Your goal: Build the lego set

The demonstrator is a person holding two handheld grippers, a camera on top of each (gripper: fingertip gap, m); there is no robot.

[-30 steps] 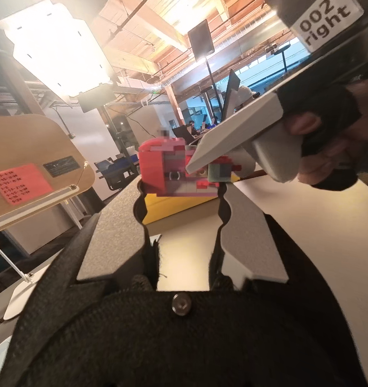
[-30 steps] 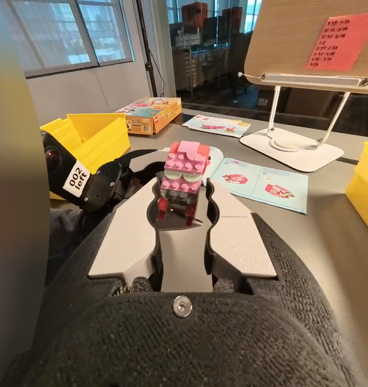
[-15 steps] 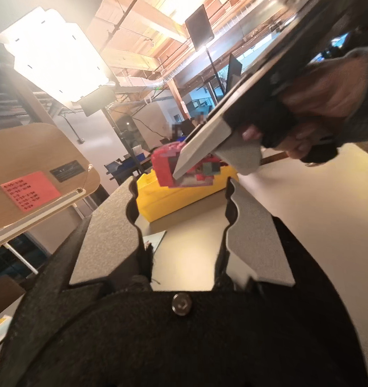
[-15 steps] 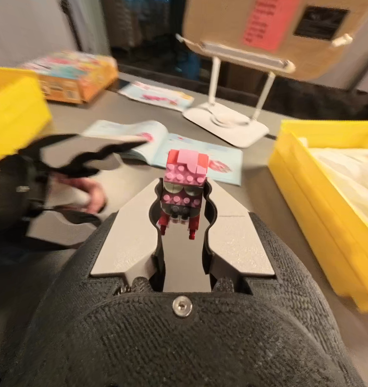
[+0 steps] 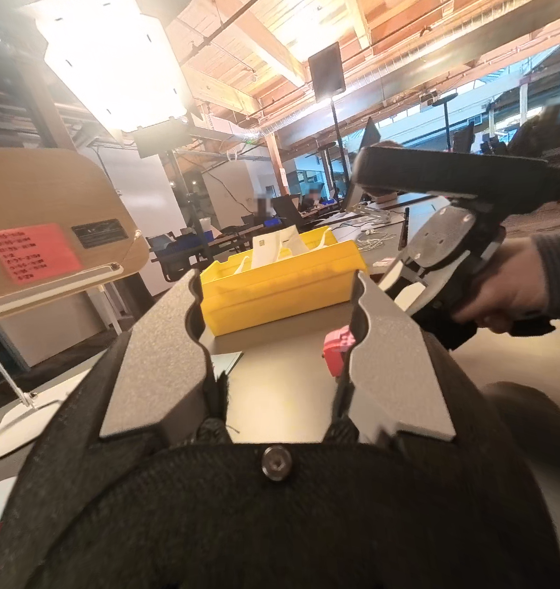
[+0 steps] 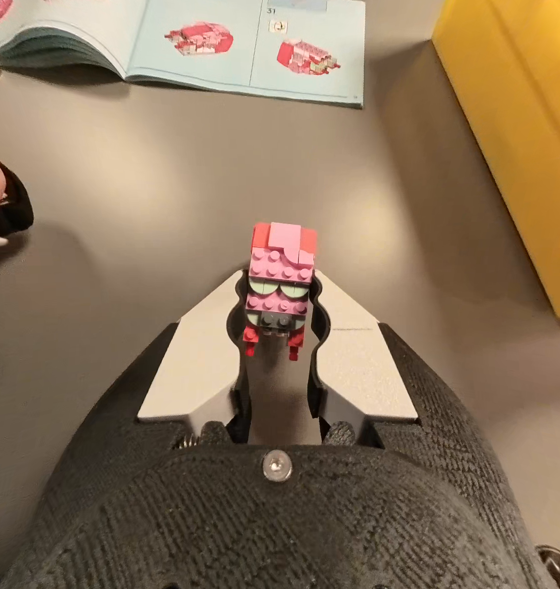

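Observation:
My right gripper (image 6: 280, 280) is shut on a pink and red brick model (image 6: 281, 267). Both pads press its sides, and it points down at the grey table (image 6: 176, 191). My left gripper (image 5: 276, 280) is wide open with nothing between its fingers. In the left wrist view the right gripper (image 5: 403, 287) is held by a hand at the right. The model (image 5: 336, 347) peeks out from behind my left gripper's right finger (image 5: 387, 334). Whether the model touches the table is not visible.
An open instruction booklet (image 6: 240, 47) lies on the table beyond the model. A yellow bin (image 6: 511, 143) stands to its right; it also shows in the left wrist view (image 5: 278, 287), holding white bags. A wooden board on a white stand (image 5: 49, 223) is at the left.
The left gripper opened wider and drew off the model it had between its fingers. The right gripper closed on the model, carried it away and tilted down toward the table.

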